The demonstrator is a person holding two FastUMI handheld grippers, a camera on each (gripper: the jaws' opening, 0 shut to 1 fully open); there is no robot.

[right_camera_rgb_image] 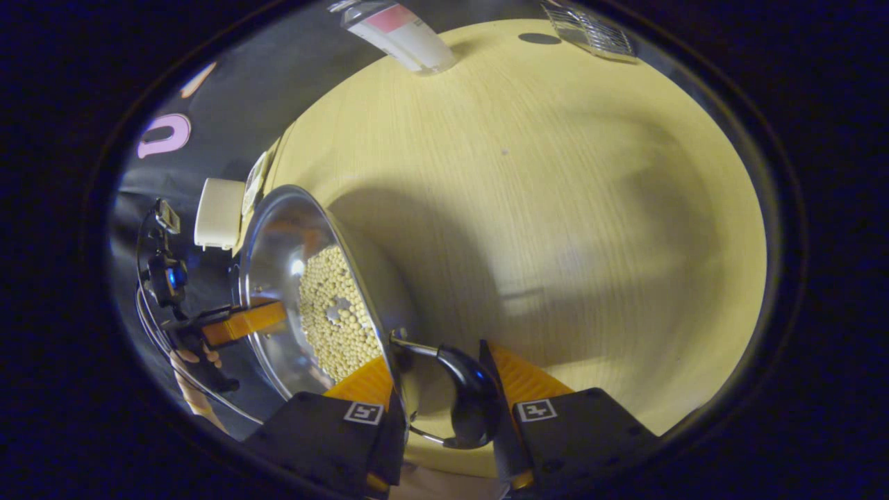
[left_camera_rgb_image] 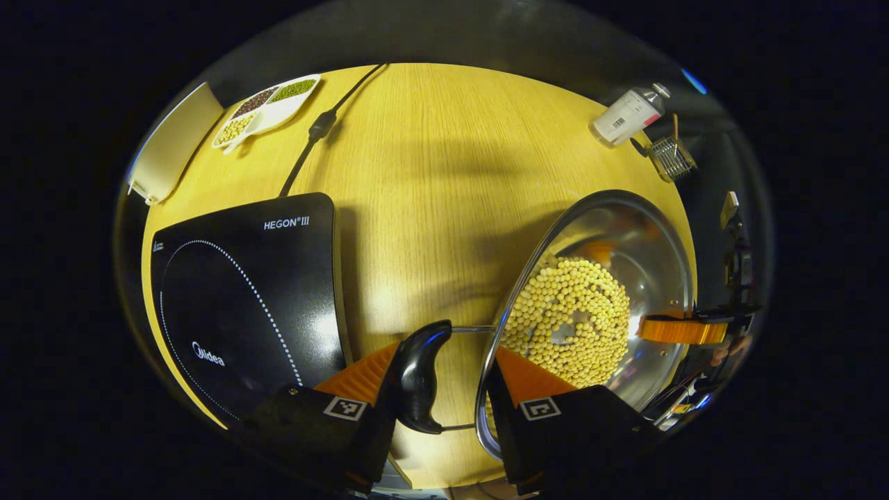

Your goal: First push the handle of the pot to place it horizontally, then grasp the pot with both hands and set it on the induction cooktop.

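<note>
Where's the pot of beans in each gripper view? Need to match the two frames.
Left gripper view: the pot sits lower right, rim between this gripper's fingers.
Right gripper view: pot at lower left, rim and black handle between the fingers.
Shared landmark: the white bottle on the table's far edge.

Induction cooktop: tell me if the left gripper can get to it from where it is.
Probably yes. The induction cooktop lies just beside the left gripper, whose fingers straddle the black handle of the pot. Between them is bare table, and nothing sits on the glass.
</note>
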